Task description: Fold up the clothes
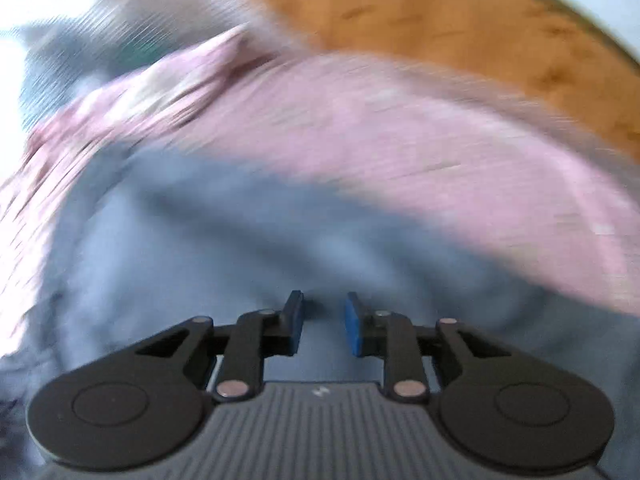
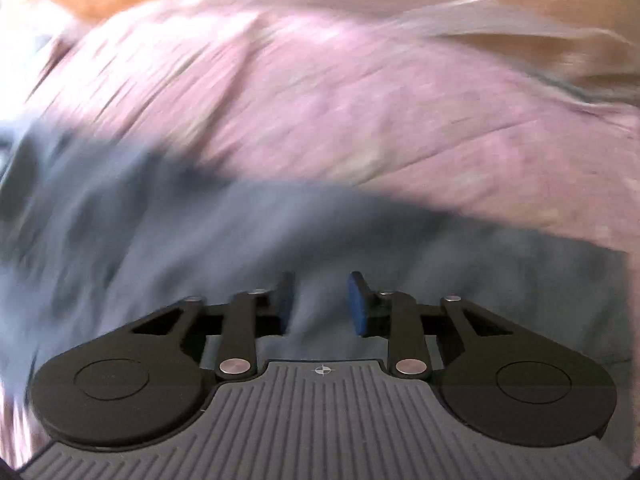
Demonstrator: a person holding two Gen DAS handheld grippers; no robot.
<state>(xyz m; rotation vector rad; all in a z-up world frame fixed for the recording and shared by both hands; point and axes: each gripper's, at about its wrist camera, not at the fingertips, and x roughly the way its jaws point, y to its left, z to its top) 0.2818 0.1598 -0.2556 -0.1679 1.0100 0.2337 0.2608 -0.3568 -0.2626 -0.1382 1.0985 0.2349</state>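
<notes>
Both views are pretty smeared, so take this loosely. The soft blue-grey cloth garment (image 1: pixel 248 240) is lying on top of the pink ribbed fabric (image 1: pixel 400 140), which is spreading out toward the orange wooden surface (image 1: pixel 440 20) beyond it, probably laid flat for folding. The left gripper (image 1: pixel 323 322) is hanging over the blue-grey garment, jaws narrowly apart, gripping nothing. The right gripper (image 2: pixel 322 304) is doing likewise, though a fold might be sitting between its pads; I can't tell.
</notes>
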